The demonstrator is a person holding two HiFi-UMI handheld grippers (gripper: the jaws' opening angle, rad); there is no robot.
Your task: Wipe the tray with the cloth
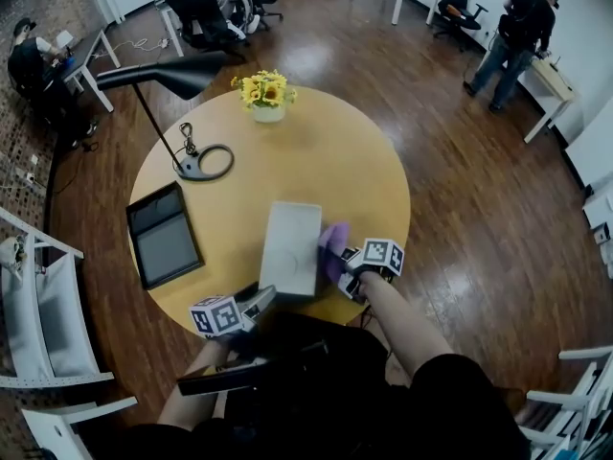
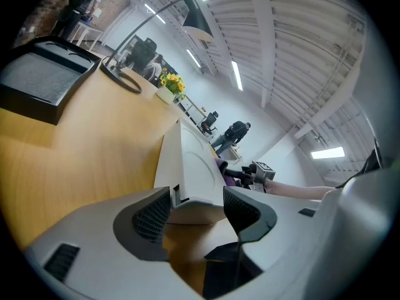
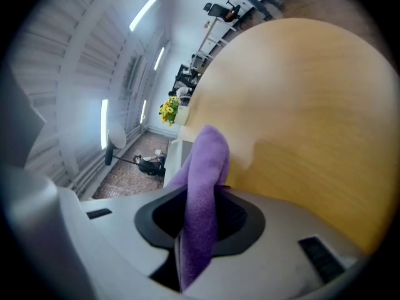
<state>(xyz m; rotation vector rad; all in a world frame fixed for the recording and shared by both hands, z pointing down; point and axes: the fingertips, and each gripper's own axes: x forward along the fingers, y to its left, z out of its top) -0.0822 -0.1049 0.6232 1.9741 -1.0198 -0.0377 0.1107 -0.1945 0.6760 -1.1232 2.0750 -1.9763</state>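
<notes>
A white rectangular tray (image 1: 290,247) lies near the front edge of the round wooden table (image 1: 335,161). My left gripper (image 1: 268,297) is at the tray's near left corner. In the left gripper view the tray's (image 2: 190,161) near rim fills the gap between the two pads of that gripper (image 2: 197,208), touching both. My right gripper (image 1: 347,262) is at the tray's right edge, shut on a purple cloth (image 1: 332,245). In the right gripper view the cloth (image 3: 206,167) stands up from between the jaws (image 3: 201,214) and droops toward the tray (image 3: 174,152).
A black tray (image 1: 163,233) sits at the table's left. A black lamp (image 1: 163,75) with a ring base (image 1: 206,164) and a pot of yellow flowers (image 1: 265,92) stand at the back. White chairs (image 1: 38,305) are on the left; people are at desks beyond.
</notes>
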